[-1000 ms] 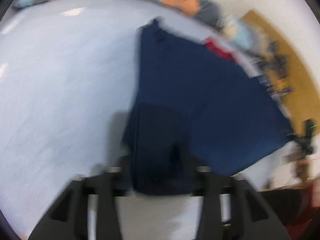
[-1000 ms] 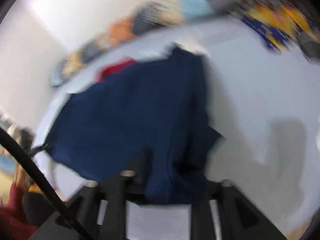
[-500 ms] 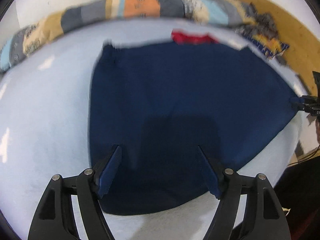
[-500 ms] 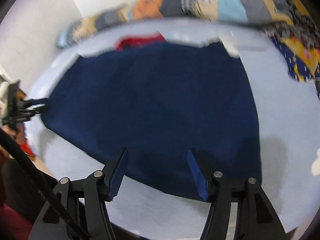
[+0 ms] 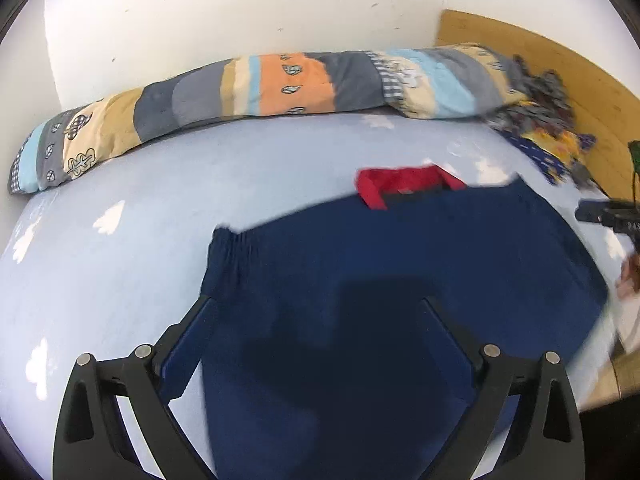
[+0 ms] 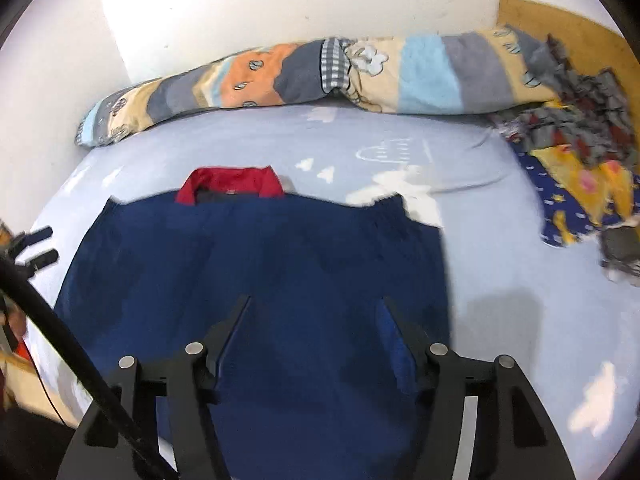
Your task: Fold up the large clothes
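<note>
Both grippers hang with jaws apart and empty, having just opened, over a navy garment [image 5: 400, 280] spread flat near the bed's [image 5: 120, 280] front edge, red collar [image 5: 404, 186] toward the bolster [image 5: 280, 84]: the left gripper [image 5: 318, 312] above one side, the right gripper [image 6: 314, 314] above the other. The likely risk (a judgement): the garment's near part looks close to that edge, so an uneven pull on the next fold could drag it off or skew the sides.

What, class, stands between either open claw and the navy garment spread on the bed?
Nothing visible does. The left claw and right claw, jaws just opened, hang directly over the navy garment with nothing between.
</note>
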Motion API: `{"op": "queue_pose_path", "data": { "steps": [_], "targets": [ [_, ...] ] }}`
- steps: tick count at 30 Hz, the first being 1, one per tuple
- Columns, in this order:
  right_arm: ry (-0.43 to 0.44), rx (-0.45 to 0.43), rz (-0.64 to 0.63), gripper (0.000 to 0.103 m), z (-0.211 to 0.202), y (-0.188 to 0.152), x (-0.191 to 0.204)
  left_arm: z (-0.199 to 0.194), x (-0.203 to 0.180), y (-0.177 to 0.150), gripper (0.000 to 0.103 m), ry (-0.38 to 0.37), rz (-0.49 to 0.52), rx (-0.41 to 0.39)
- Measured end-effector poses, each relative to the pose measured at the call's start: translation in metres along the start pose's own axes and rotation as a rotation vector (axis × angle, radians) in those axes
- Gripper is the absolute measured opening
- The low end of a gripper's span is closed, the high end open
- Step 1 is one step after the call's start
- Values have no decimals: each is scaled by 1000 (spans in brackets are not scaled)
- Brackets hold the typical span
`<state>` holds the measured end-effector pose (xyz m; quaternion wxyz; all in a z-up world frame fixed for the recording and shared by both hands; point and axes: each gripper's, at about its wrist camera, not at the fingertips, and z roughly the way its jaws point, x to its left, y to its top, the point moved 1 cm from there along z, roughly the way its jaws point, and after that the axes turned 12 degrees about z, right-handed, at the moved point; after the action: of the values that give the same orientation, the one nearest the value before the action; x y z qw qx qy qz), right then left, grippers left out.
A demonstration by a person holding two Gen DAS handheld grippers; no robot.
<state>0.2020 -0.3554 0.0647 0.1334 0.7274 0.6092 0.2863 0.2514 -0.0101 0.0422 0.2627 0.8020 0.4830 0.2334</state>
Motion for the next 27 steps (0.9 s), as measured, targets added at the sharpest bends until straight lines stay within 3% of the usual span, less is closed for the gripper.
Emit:
{"op": "queue_pose_path", "data": {
  "steps": [4, 6, 8, 9, 10, 13, 17, 21, 23, 25, 27],
  "targets": [
    [18, 71, 70, 67, 60, 29, -10, 63, 31, 0, 99, 28, -159, 79],
    [-118, 93, 129, 67, 89, 41, -30, 95, 41, 0, 99, 37, -215, 127],
    [-136, 138, 212, 64, 109, 40, -50, 124, 48, -9, 99, 27, -247, 182],
    [-133, 171, 252, 58, 118, 35, -61, 130, 46, -11, 102, 25, -239, 188],
    [-128, 158, 265, 55, 118, 33, -64, 132, 42, -10, 103, 36, -215, 186],
    [-158, 139, 197, 54, 108, 30, -43, 123, 27, -4, 103, 40, -178, 202],
    [-163, 74, 116, 54, 75, 28, -6, 79, 11, 2, 103, 23, -195, 129],
    [-158, 1, 49, 72, 35, 14, 36, 16, -14, -4, 103, 95, -179, -16],
    [-151, -32, 8, 73, 15, -2, 56, -14, -31, -16, 103, 125, -162, -77],
    [-148, -59, -21, 82, -3, -21, 74, -28, -42, -29, 103, 127, -162, -86],
    [-118, -35, -18, 82, -11, -43, 85, -28, -48, -48, 103, 94, -196, -62]
  ]
}}
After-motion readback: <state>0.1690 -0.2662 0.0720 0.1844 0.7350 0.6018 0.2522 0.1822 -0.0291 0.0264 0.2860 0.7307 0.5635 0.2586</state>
